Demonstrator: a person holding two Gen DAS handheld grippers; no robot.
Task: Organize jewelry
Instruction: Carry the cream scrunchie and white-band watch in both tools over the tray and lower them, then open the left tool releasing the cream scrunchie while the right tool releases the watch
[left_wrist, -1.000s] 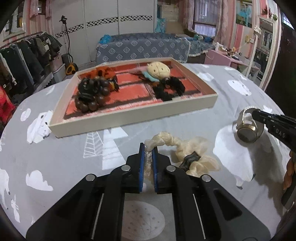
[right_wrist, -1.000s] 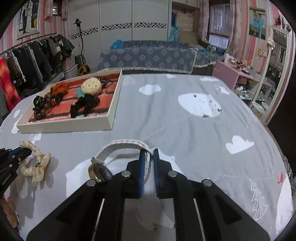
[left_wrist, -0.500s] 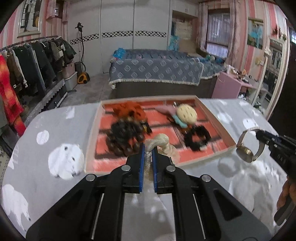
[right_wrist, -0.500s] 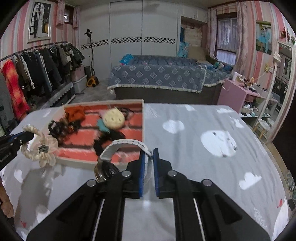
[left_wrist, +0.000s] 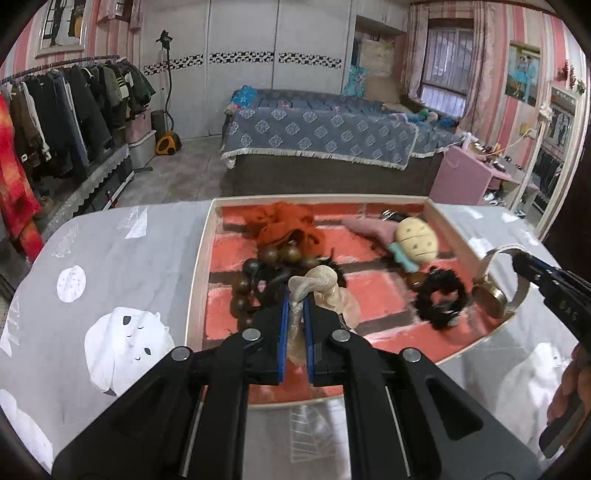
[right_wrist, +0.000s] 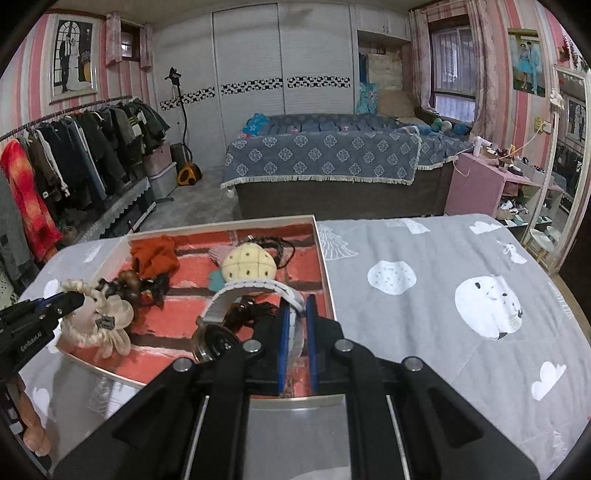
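Note:
A shallow cream tray (left_wrist: 198, 266) with a red brick-pattern lining sits on the grey table; its near rim also shows in the right wrist view (right_wrist: 295, 400). My left gripper (left_wrist: 295, 295) is shut on a cream scrunchie (left_wrist: 325, 288) and holds it over the tray's middle, above dark wooden beads (left_wrist: 255, 273). My right gripper (right_wrist: 295, 314) is shut on the white strap of a wristwatch (right_wrist: 218, 339) and holds it over the tray's near right part. The scrunchie (right_wrist: 99, 321) and the watch (left_wrist: 493, 291) each show in the other view.
In the tray lie an orange scrunchie (left_wrist: 284, 221), a cream round plush clip (left_wrist: 417, 240), a black scrunchie (left_wrist: 439, 299) and a pink item (left_wrist: 365, 225). The grey patterned tablecloth (right_wrist: 443, 295) spreads to the right. A bed (right_wrist: 325, 155) and clothes rack (right_wrist: 74, 155) stand beyond.
Both grippers have lifted their items off the tablecloth and carried them forward over the tray. The scrunchie and watch now hang above the tray lining.

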